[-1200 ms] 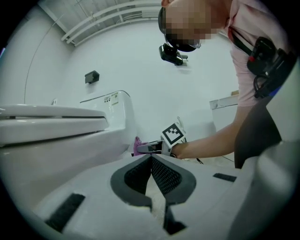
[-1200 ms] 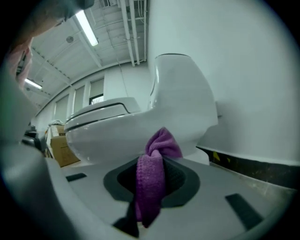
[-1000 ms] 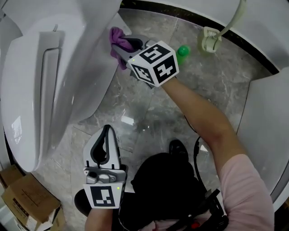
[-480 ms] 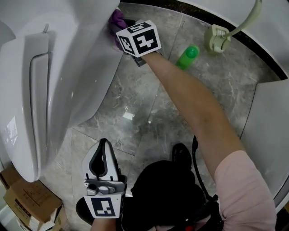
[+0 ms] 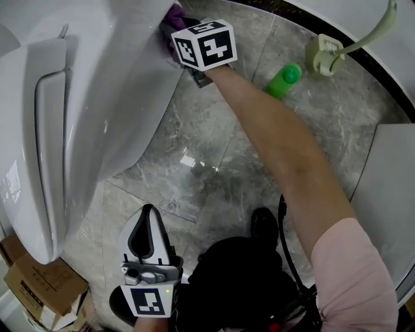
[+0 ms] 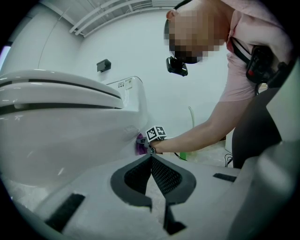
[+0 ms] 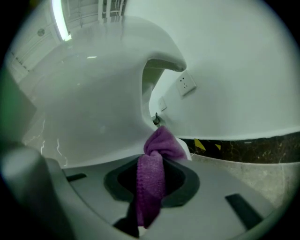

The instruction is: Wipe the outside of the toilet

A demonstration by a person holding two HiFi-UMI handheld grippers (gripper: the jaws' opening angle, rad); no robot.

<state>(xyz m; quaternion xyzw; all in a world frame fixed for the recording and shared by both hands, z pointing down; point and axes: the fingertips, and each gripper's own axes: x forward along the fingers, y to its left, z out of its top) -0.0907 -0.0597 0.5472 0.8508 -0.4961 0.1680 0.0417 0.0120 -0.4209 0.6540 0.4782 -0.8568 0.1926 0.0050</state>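
Observation:
The white toilet [image 5: 97, 97] fills the left of the head view, and its side wall [image 7: 93, 108] curves across the right gripper view. My right gripper [image 5: 185, 29] is shut on a purple cloth [image 7: 154, 173]. The cloth's bunched end [image 5: 172, 14] presses against the toilet's outer side near the back. In the left gripper view the same cloth [image 6: 140, 145] shows small beside the bowl. My left gripper [image 5: 148, 224] hangs low near the person's legs, its jaws shut together on nothing.
A green bottle [image 5: 284, 80] lies on the grey marble floor [image 5: 214, 142]. A pale hose fitting [image 5: 324, 55] sits near the back wall. Cardboard boxes [image 5: 39, 288] stand at the lower left. A white panel [image 5: 389, 181] borders the right side.
My right gripper has carried the purple cloth farther back along the toilet's side, toward the wall. The left gripper has stayed where it was.

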